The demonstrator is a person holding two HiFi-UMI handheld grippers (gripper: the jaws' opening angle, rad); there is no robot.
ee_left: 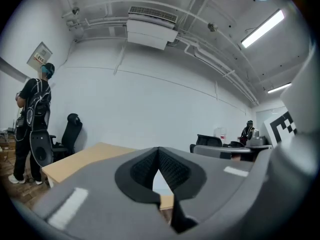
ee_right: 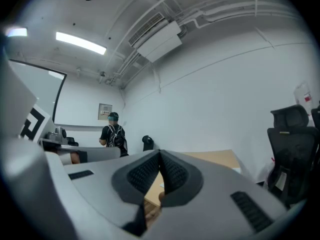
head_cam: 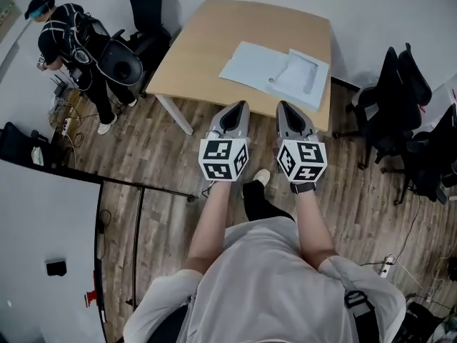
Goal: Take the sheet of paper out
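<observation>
Arms outstretched: we are holding left gripper [head_cam: 238, 107], right gripper [head_cam: 286, 106] level, jaws pressed together; paper [head_cam: 275, 67] lying near right edge of table [head_cam: 203, 48].

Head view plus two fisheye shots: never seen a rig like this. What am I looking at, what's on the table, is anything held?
There is no robot here. A person holds a hand-held two-jaw gripper in each hand. The head view comes from a camera on their head looking steeply down, and it shows the left gripper and the right gripper. The other two pictures come from cameras riding on the grippers, each looking along its own jaws. Both pairs of jaws are closed with nothing between them, so nothing is held. Ahead stands a wooden table with a pale folder with papers lying flat on it; neither gripper touches it. A second person stands off to the left.
</observation>
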